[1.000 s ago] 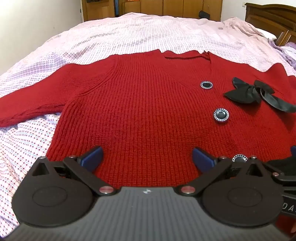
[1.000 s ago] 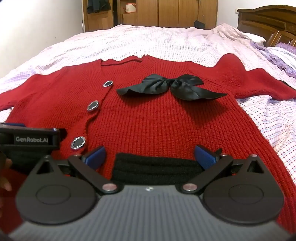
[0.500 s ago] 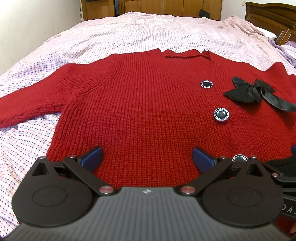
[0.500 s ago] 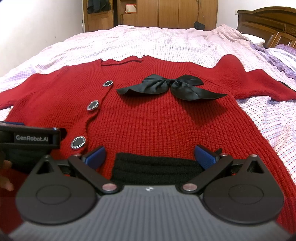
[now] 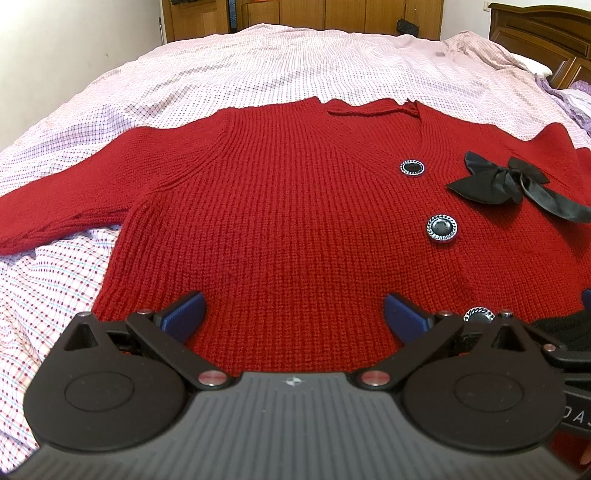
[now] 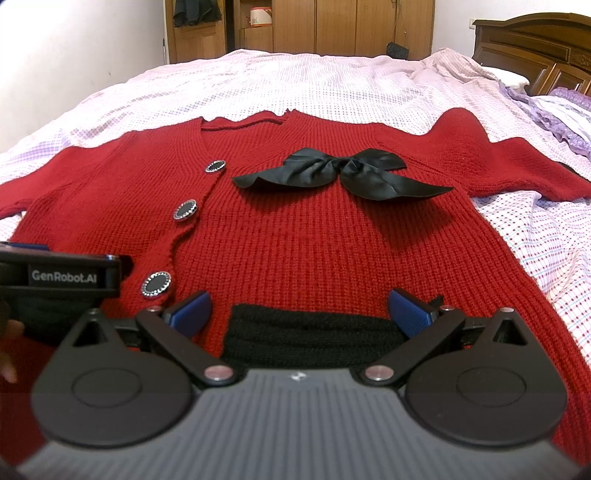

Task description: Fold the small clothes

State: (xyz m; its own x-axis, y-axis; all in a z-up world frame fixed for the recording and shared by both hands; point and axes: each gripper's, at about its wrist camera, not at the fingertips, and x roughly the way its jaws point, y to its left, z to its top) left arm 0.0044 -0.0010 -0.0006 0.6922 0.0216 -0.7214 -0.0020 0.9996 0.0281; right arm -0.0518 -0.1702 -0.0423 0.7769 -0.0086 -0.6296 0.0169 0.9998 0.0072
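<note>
The left hand-held gripper (image 5: 293, 314) has two blue, bumpy fingers (image 5: 184, 314) spread wide apart, holding nothing. They sit on black arms joined to a grey ribbed body. Its tips hover low over the bottom edge of the red cardigan (image 5: 295, 221). The right hand-held gripper (image 6: 299, 308) looks the same, with its blue fingers (image 6: 408, 308) also spread wide and empty. Between them lies a black ribbed patch (image 6: 310, 332) at the hem of the cardigan. In the right wrist view the left hand-held gripper shows as a black block at the left edge, just beside the lowest button.

The cardigan is thick and woolly, knitted in straight up-and-down ribs. It lies flat, front side up, on the bed (image 5: 258, 66), with both sleeves stretched out to the sides. The neck is cut in a V shape. Three round buttons (image 6: 185, 209) run down the front; each is dark in the middle with a shiny, sparkly ring around it. A big black bow (image 6: 343, 175) made of smooth, shiny ribbon sits on the chest, beside the top buttons.

The sheet (image 6: 332, 85) under the cardigan is pale pink with tiny dots and thin lines, and it has soft wrinkles. A purple frilly cloth (image 6: 554, 114) lies at the far right. A dark wooden headboard (image 6: 532, 48) stands behind it, and brown wooden cupboards (image 6: 295, 26) stand along the back wall.
</note>
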